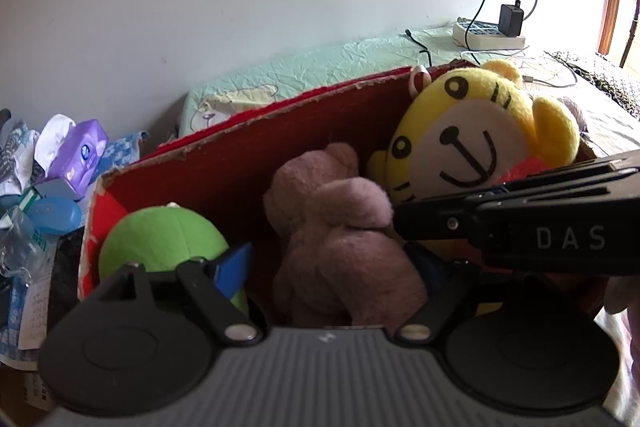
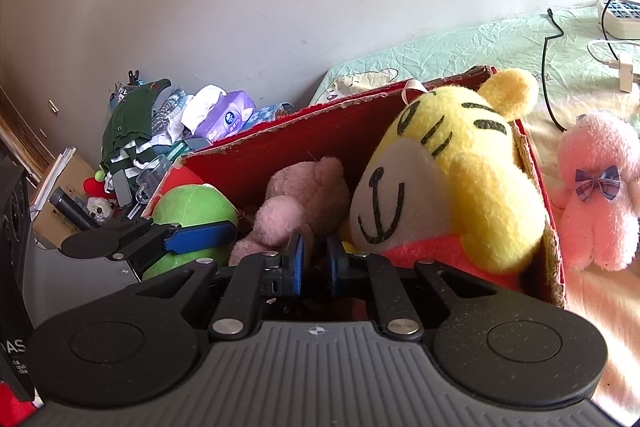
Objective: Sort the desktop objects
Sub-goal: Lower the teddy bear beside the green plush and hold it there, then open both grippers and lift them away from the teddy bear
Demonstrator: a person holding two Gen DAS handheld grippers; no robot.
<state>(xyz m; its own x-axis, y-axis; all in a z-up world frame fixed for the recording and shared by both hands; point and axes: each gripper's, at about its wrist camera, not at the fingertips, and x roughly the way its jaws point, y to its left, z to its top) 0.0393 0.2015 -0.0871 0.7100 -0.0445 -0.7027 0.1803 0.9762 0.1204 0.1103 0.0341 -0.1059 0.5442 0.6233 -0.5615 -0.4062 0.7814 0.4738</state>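
Left wrist view: the left gripper [image 1: 332, 259] is standing spread, its jaws straddling the mauve bear [image 1: 340, 227] inside the red box [image 1: 224, 163]; the right gripper's body is showing "DAS". Right wrist view: the right gripper [image 2: 316, 263] is sitting pressed together, seemingly on nothing, beside the tiger toy [image 2: 460, 187]. Only here, a pink toy [image 2: 596, 195] is lying outside the box's right edge.

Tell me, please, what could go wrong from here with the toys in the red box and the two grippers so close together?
1. The yellow tiger plush leans over the torn wall of the red box; a nudge could tip it out or fold that wall.
2. The right gripper is shut beside the pink-brown bear; it might snag fur.
3. The left gripper works close by, so the two could collide.
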